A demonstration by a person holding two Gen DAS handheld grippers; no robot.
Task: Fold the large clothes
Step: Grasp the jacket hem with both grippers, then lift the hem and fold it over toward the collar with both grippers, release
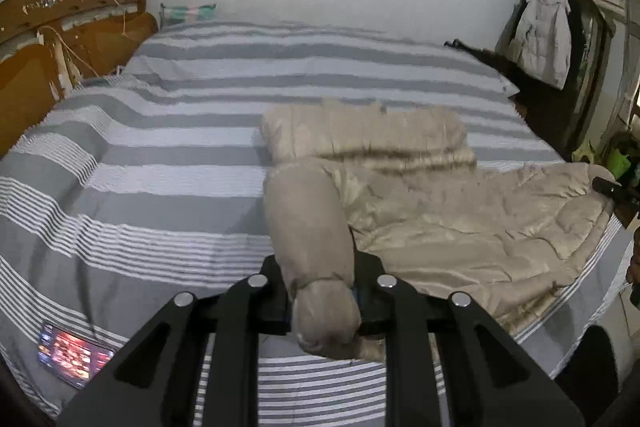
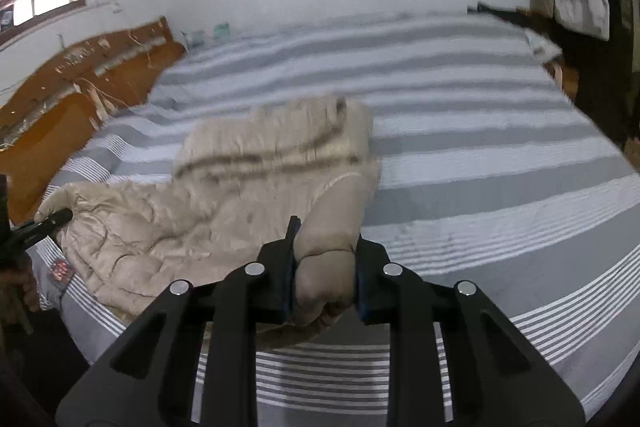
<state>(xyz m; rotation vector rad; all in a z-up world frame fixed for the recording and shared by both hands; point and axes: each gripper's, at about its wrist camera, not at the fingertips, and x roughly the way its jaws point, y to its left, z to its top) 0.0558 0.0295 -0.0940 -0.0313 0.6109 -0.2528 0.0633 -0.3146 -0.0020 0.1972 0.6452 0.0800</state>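
Both hand-held grippers, left point(image 1: 322, 291) and right point(image 2: 325, 267), are clamping what look like cuffs of the beige puffer coat point(image 1: 440, 211) lying on the striped bed point(image 1: 180, 155)

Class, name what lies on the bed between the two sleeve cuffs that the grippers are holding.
The beige padded jacket's body spans the gap between the left cuff and right cuff, lying on the striped bed cover. The right wrist view shows it best.
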